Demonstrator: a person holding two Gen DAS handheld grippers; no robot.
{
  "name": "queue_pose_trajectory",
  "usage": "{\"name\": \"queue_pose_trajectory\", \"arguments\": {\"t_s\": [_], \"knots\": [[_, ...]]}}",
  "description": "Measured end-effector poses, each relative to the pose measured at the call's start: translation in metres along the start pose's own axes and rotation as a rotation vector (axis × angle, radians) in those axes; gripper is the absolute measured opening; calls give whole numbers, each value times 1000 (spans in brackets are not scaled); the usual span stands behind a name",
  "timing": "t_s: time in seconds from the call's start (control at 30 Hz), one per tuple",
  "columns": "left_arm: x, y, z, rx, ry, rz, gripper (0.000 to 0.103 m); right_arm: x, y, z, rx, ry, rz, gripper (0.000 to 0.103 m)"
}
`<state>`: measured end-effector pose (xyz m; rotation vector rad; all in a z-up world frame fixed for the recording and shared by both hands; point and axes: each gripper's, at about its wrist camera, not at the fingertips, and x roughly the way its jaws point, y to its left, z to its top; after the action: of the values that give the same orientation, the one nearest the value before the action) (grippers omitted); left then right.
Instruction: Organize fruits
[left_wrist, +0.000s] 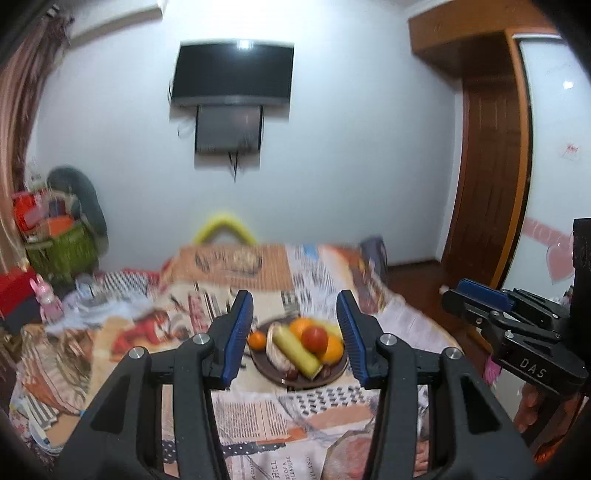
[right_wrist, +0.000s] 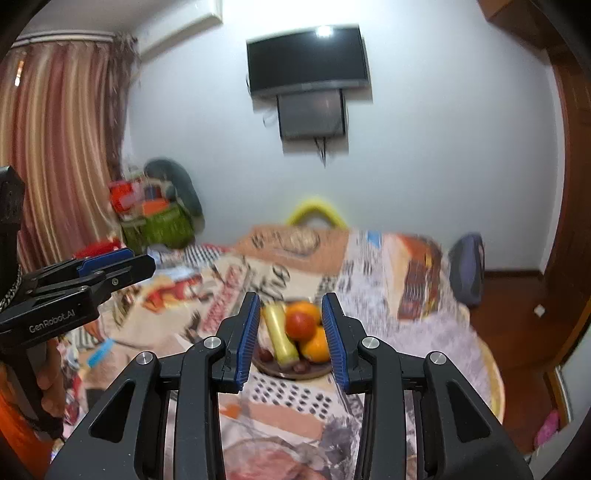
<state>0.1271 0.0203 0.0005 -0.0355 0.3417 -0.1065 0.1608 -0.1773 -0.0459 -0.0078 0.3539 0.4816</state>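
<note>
A dark round plate (left_wrist: 334, 374) on a patterned tablecloth holds a red apple (left_wrist: 314, 339), oranges (left_wrist: 332, 350), a pale yellow-green long fruit (left_wrist: 297, 350), a small orange (left_wrist: 256, 340) and a pale striped fruit (left_wrist: 277, 354). My left gripper (left_wrist: 293, 332) is open and empty, held above and short of the plate. In the right wrist view the plate (right_wrist: 314, 373), apple (right_wrist: 301, 325), orange (right_wrist: 316, 347) and long fruit (right_wrist: 280, 338) sit between the fingers of my open, empty right gripper (right_wrist: 290, 332), which hovers short of them. Both views are blurred.
The table (left_wrist: 258, 417) has a newspaper-print cloth. Clutter, a pink bottle (left_wrist: 46, 299) and a green basket (left_wrist: 64, 247) lie left. A yellow chair back (left_wrist: 225, 227) stands behind the table, and a TV (left_wrist: 232, 74) hangs on the wall. The right gripper's body (left_wrist: 517, 325) shows at right.
</note>
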Motion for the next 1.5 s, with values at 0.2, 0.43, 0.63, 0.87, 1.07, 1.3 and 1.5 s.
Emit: {"name": "queue_pose_trajectory", "arguments": {"t_s": [0.2,0.43,0.63,0.87,1.07,1.3,1.5], "knots": [[-60,-9,16,15,-122,13,54,-61,22,18,-38,-160,-28,44],[-99,-17,16,25,-220,59,81,-95,36,19,-41,-261,-58,73],[-112,-17,13,30,-235,56,98,-100,45,14,-51,-298,-124,96],[-116,-22,7,34,-219,51,103,-107,48,11,-46,-309,-144,103],[-117,-26,4,40,-210,50,103,-115,46,4,-43,-313,-147,103],[-117,-27,3,43,-206,48,103,-116,46,3,-41,-310,-146,103],[-115,-24,2,38,-202,41,103,-117,46,2,-40,-309,-148,103]]}}
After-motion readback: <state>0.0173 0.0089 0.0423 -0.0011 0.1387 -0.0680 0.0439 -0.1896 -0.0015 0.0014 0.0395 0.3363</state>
